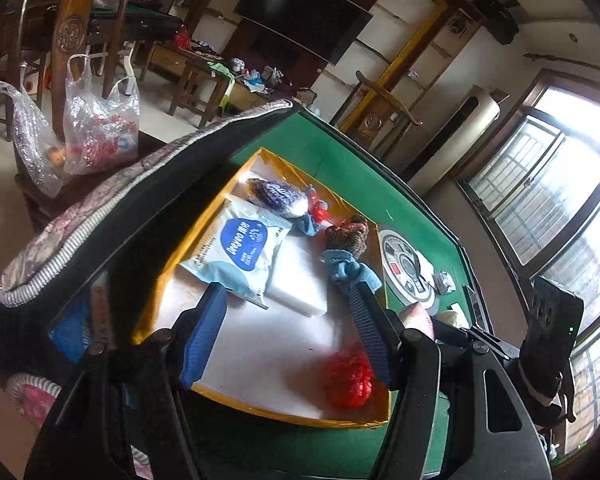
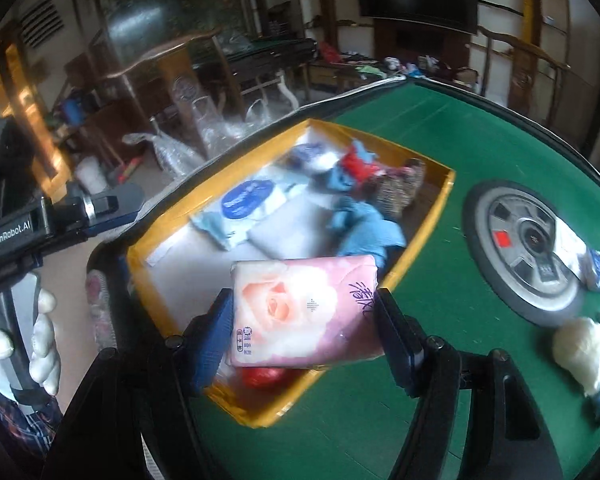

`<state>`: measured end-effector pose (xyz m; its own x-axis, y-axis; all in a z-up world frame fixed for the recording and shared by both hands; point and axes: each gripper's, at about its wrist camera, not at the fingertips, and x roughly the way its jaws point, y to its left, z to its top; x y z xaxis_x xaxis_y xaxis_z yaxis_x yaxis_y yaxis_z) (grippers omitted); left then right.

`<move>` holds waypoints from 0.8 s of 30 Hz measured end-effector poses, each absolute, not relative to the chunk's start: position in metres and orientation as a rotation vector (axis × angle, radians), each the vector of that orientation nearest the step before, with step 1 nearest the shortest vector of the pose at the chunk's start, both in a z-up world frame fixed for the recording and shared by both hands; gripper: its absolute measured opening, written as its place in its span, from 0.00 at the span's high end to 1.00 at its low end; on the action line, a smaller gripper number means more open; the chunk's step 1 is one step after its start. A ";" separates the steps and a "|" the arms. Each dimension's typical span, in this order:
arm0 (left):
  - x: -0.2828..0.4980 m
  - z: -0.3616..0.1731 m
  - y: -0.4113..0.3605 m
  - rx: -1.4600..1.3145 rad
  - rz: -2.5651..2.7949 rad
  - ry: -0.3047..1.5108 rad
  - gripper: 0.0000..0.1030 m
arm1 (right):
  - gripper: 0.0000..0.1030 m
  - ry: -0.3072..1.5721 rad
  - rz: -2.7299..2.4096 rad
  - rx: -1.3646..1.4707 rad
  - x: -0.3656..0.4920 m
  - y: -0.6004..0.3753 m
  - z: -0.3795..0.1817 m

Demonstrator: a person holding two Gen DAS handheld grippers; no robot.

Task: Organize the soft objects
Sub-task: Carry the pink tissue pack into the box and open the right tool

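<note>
Home living rm, lived-in & cluttered: big flat TV (image 1: 304,12) on a wood-panelled wall w/ a low cabinet (image 1: 236,88) under it piled w/ odds & ends, carved wooden chairs (image 1: 72,32), tall standing AC unit (image 1: 452,140) by barred windows (image 1: 548,200). Worktop (image 2: 420,140) is a green-felt mahjong table w/ round centre panel (image 2: 528,252); plastic bags (image 1: 100,128) sit on a side stand, tiled floor.

"GenRobot.AI" on left gripper (image 2: 12,236)
</note>
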<state>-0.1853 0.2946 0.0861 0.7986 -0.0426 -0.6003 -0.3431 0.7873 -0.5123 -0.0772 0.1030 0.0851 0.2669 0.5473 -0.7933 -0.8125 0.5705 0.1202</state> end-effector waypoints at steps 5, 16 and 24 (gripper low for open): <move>-0.199 0.080 0.316 -0.667 0.226 0.624 0.39 | 0.37 0.978 1.033 -0.436 -0.092 0.160 0.056; -0.210 0.075 0.332 -0.691 0.253 0.607 0.39 | 0.33 0.990 1.012 -0.505 -0.092 0.185 0.034; -0.205 0.079 0.321 -0.667 0.232 0.619 0.39 | 0.27 0.992 1.059 -0.330 -0.077 0.162 0.054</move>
<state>-0.2051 0.3214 0.0788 0.7972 0.0079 -0.6037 -0.3913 0.7682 -0.5068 -0.0774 0.1625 0.0543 0.1277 0.5738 -0.8089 -0.8449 0.4901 0.2143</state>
